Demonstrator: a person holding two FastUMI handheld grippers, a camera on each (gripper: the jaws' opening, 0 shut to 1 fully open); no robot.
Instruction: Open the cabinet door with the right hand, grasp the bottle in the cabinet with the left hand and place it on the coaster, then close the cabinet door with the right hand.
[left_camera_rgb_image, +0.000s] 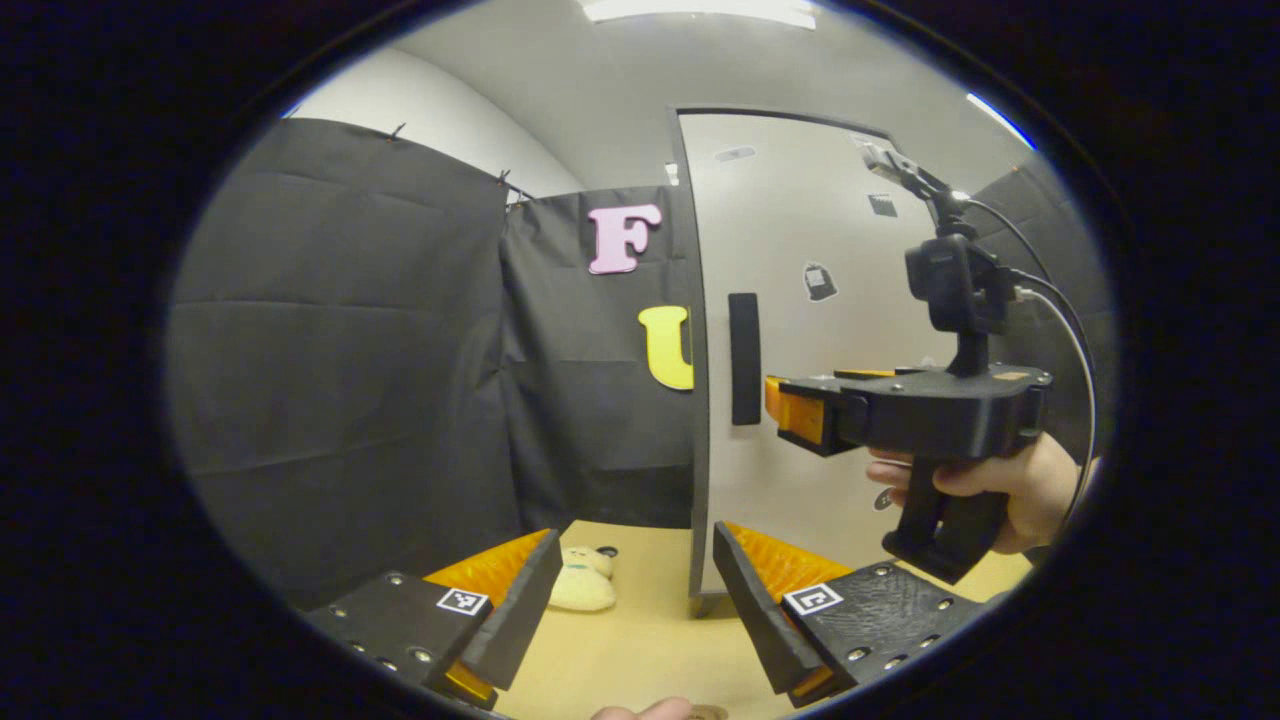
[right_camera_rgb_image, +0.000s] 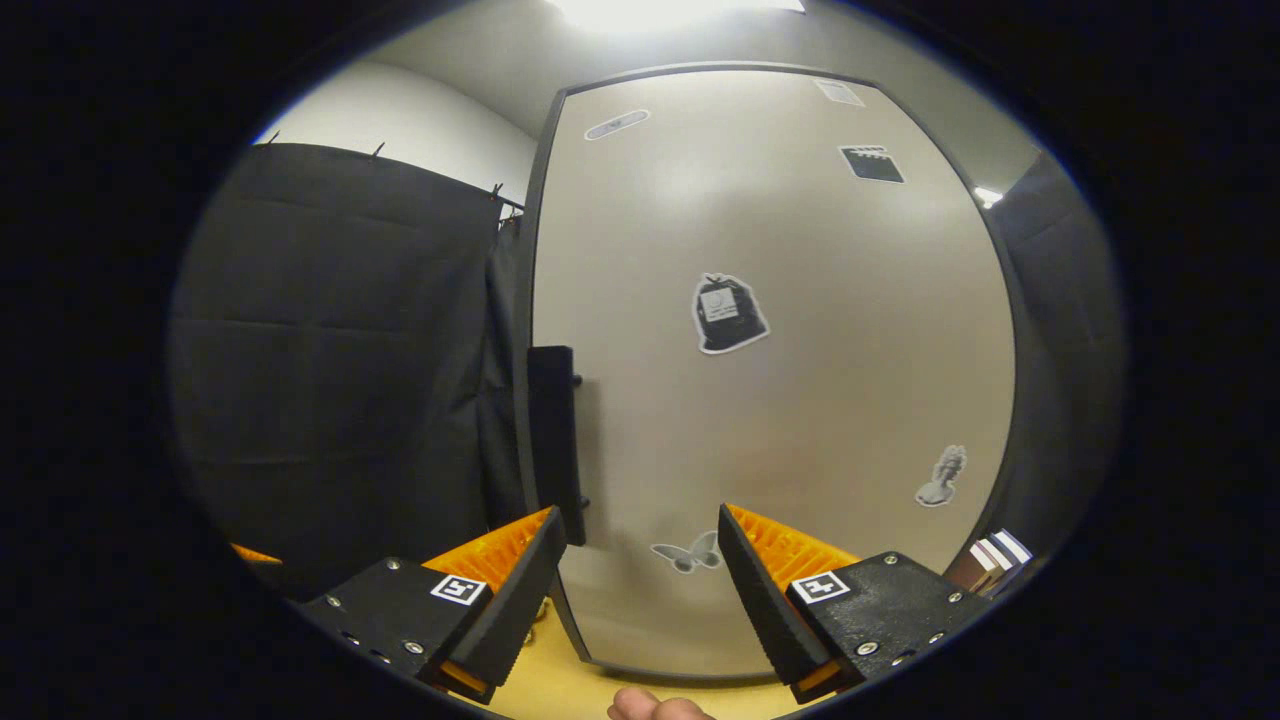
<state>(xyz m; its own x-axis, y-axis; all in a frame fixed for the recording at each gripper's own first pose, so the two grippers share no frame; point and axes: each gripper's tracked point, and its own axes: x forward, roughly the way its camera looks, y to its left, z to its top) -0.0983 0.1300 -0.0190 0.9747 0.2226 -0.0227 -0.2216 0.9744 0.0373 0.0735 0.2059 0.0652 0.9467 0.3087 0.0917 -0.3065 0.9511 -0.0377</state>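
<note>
The pale cabinet door (left_camera_rgb_image: 800, 330) stands closed on the wooden table, with a dark vertical handle (left_camera_rgb_image: 744, 358) near its left edge. In the left gripper view my left gripper (left_camera_rgb_image: 635, 575) is open, low over the table and well short of the cabinet. My right gripper (left_camera_rgb_image: 775, 400) is held by a hand (left_camera_rgb_image: 1010, 480) at handle height, its tips just right of the handle. In the right gripper view my right gripper (right_camera_rgb_image: 640, 560) is open close to the door (right_camera_rgb_image: 780, 380), the handle (right_camera_rgb_image: 553, 440) just above its left finger. The bottle is hidden.
A small cream plush toy (left_camera_rgb_image: 585, 580) lies on the table (left_camera_rgb_image: 640, 650) left of the cabinet's foot. Black cloth walls (left_camera_rgb_image: 340, 340) stand behind and to the left. Several stickers dot the door. Some books (right_camera_rgb_image: 995, 555) show at the cabinet's lower right.
</note>
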